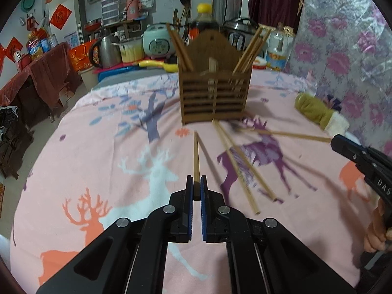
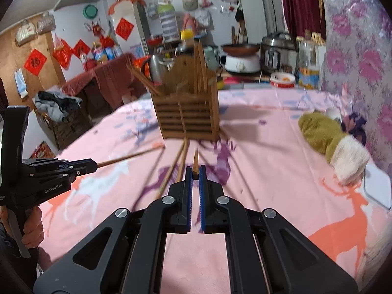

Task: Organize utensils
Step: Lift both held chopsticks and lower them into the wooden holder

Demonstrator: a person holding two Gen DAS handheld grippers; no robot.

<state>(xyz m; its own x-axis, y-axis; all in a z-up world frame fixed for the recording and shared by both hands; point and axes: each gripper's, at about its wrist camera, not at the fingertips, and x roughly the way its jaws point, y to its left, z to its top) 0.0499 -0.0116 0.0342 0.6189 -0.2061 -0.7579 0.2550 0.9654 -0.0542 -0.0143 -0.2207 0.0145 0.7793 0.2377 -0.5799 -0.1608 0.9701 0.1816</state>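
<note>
Tongs (image 1: 196, 183) around slim tan chopstick (image 1: 196, 156)

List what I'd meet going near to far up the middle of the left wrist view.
Left gripper shut on a chopstick → loose chopsticks on the tablecloth → wooden holder with chopsticks standing in it → dark bottle behind it.

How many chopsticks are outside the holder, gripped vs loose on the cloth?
Gripped thin wooden chopsticks: 2
Loose thin wooden chopsticks: 2
Total: 4
</note>
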